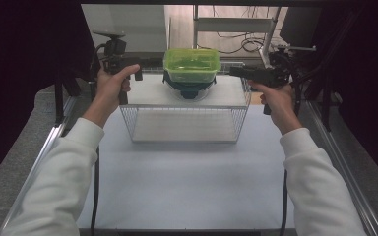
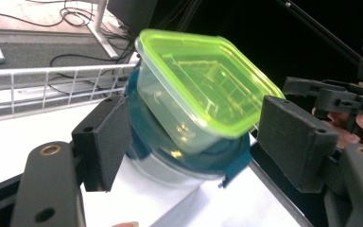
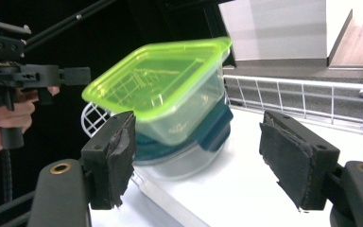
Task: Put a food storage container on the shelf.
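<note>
- The left gripper [image 1: 137, 69], held up in the person's left hand [image 1: 111, 86] at the upper left of the high view, has its jaws wide apart with nothing between them; its pads [image 2: 103, 142] frame the containers from one side in the left gripper view.
- The right gripper [image 1: 236, 70], in the right hand [image 1: 274, 101] at the upper right of the high view, also stands with jaws spread and empty, its worn pads [image 3: 116, 158] well apart in the right gripper view.
- Both grippers point inward toward each other, one on either side of the stack, neither touching it.
- Between them, at top centre of the high view, sits a clear container with a lime-green lid [image 1: 192, 59], resting tilted on top of a container with a dark teal lid [image 1: 191, 88].
- That stack stands on a white raised surface [image 1: 150, 91] at the far side of a wire basket [image 1: 184, 123], which sits mid-frame on the pale table [image 1: 187, 187].
- White sleeves [image 1: 54, 187] come in from the bottom corners.
- Cables and desk legs lie on the floor beyond.
</note>
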`<state>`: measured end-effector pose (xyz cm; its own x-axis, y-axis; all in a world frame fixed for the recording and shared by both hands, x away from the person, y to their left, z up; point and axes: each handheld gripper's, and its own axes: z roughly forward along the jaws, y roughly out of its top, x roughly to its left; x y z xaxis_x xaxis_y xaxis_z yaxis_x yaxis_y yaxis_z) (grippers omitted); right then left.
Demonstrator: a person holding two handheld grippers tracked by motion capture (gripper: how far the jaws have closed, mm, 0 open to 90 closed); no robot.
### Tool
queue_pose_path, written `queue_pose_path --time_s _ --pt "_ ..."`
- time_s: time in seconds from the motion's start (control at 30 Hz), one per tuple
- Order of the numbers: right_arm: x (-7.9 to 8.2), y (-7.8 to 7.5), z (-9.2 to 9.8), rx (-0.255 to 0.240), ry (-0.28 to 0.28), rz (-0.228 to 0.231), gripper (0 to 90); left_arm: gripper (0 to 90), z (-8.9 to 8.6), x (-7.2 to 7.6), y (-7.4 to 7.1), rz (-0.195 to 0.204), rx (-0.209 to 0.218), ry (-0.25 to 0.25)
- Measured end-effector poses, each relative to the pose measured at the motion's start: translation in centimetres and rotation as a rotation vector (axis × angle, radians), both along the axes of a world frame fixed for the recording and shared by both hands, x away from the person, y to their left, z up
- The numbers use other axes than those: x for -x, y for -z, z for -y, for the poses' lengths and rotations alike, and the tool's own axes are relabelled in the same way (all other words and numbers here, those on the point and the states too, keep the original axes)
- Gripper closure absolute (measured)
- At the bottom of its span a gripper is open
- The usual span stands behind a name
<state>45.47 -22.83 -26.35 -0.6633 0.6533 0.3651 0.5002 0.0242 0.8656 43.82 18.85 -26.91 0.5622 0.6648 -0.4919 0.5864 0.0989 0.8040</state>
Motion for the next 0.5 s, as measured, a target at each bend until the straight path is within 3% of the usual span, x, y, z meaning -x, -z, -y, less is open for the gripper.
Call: queue_pose_path --time_s 0.3,0.5 --pt "1.8 0.8 0.5 0.033 -0.038 0.029 27.9 25.9 -0.2 2.7 0.7 0.042 -0.059 0.024" --pt "4.0 1.6 1.0 0.065 -0.050 0.047 27.9 25.7 -0.2 5.4 1.6 0.068 -0.058 0.039"
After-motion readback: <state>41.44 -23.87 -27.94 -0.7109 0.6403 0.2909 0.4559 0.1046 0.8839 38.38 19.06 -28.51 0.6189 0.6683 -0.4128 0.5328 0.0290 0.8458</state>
